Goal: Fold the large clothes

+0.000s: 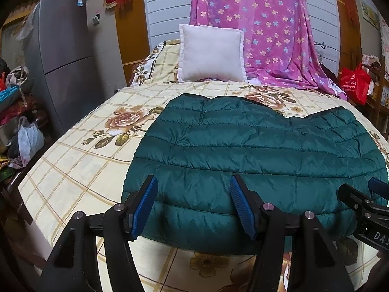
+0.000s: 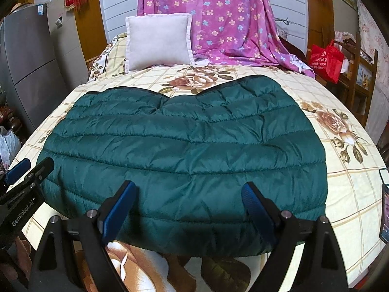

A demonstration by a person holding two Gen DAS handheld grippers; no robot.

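Observation:
A dark green quilted down jacket [image 1: 255,160] lies flat on the floral bedsheet [image 1: 73,160], folded to a broad rectangle; it also shows in the right wrist view [image 2: 184,146]. My left gripper [image 1: 193,185] is open, its blue pads spread just above the jacket's near left edge, holding nothing. My right gripper [image 2: 188,189] is open over the near right edge, also empty. The right gripper shows at the right edge of the left wrist view [image 1: 364,199], and the left gripper at the left edge of the right wrist view [image 2: 26,172].
A white pillow [image 1: 210,53] and a pink flowered sheet [image 1: 262,29] stand at the bed's head. A grey fridge [image 1: 63,56] and piled bags [image 1: 26,141] are on the left. A red bag [image 2: 325,59] sits on shelves at the right. A phone [image 2: 385,209] lies at the bed's right edge.

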